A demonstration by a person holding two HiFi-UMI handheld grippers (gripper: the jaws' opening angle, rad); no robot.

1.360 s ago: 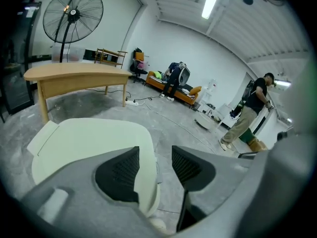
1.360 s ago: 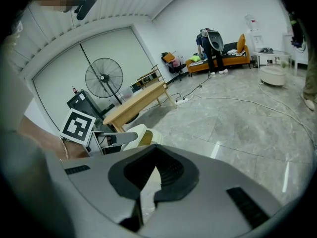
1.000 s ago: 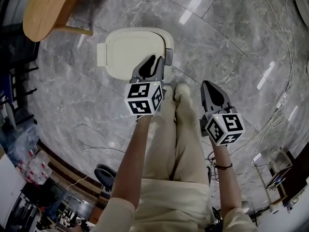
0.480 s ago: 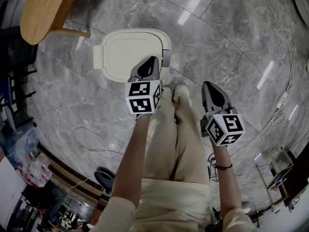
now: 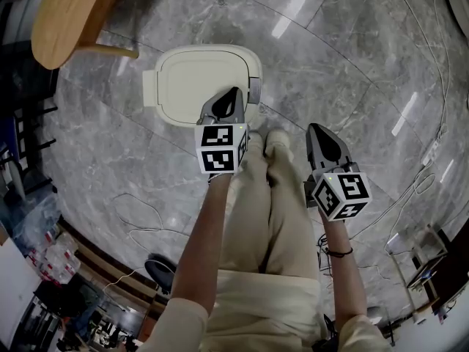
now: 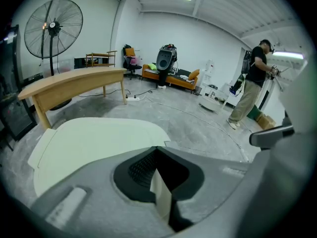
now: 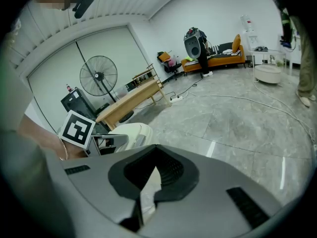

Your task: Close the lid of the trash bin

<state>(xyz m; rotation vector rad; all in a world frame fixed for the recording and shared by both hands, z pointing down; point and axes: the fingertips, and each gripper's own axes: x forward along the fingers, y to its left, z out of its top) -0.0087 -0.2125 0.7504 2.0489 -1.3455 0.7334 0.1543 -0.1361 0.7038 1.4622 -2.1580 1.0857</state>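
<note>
1. One trash bin [image 5: 249, 86] stands on the grey marble floor [image 5: 344, 64], just ahead of the person's two shoes [image 5: 275, 139].
2. Its one cream lid [image 5: 194, 79] lies flat and closed on top. In the left gripper view the lid [image 6: 94, 138] fills the space just beyond the tong tips.
3. There are two sets of tongs, one in each hand, and each carries one marker cube.
4. The left tongs [image 5: 234, 92] point down over the lid's near right edge. No view shows whether they touch it.
5. Seen along their own line, the left tongs [image 6: 157, 148] have their tips together with nothing between them. They have just been closing.
6. The right tongs [image 5: 314, 127] hang over bare floor to the right of the shoes, well apart from the bin.
7. In their own view the right tongs [image 7: 156, 148] also have their tips together and hold nothing. The bin [image 7: 131, 132] sits off to their left.
8. One curved wooden table [image 5: 69, 9] stands beyond the bin, one standing fan [image 6: 53, 23] is behind it, and one other person [image 6: 252, 83] stands far off.
9. Against a second ago, the left tongs were slightly parted over the same edge of the lid and are now together. Their cube [image 5: 220, 149] has rolled a little.
10. The lid was already down then and lies the same way. The right tongs sit in the same place.
</note>
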